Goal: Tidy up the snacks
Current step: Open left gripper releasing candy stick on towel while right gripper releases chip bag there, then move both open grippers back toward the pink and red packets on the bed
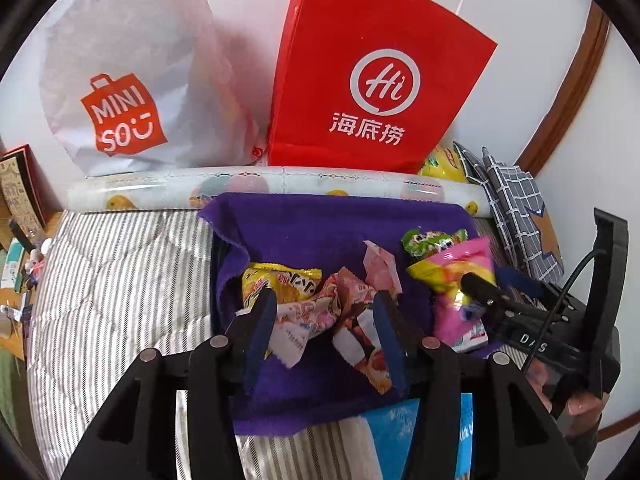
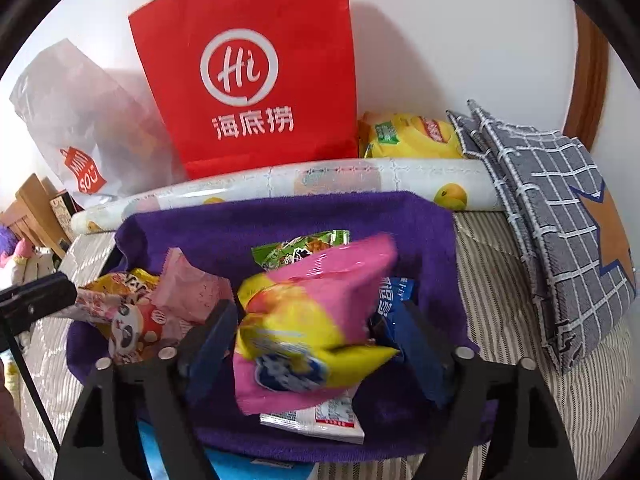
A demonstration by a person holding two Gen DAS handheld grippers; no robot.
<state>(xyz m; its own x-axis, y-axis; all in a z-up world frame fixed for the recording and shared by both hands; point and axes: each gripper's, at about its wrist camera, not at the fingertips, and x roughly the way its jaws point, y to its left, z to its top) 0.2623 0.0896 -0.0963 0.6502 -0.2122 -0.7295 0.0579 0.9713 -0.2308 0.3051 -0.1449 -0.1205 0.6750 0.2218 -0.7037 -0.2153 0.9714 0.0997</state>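
Snack packets lie on a purple towel [image 1: 320,220] on a striped bed. My left gripper [image 1: 326,320] is open, its blue pads on either side of pink-and-white packets [image 1: 316,312] without pinching them; a yellow packet [image 1: 280,280] lies behind. My right gripper [image 2: 316,332] is open with a pink-and-yellow packet [image 2: 312,312] lying between its pads, blurred. That packet [image 1: 460,280] and the right gripper's tip [image 1: 480,292] show in the left wrist view. A green packet [image 2: 304,252], a blue packet [image 2: 390,296] and a panda packet [image 2: 132,328] lie nearby.
A red paper bag [image 1: 372,72] and a white Miniso bag [image 1: 128,80] stand against the wall behind a rolled fruit-print sheet [image 2: 320,180]. A yellow chip bag [image 2: 408,136] and a grey checked pillow [image 2: 560,220] lie at right. A blue item [image 1: 396,432] lies near the front.
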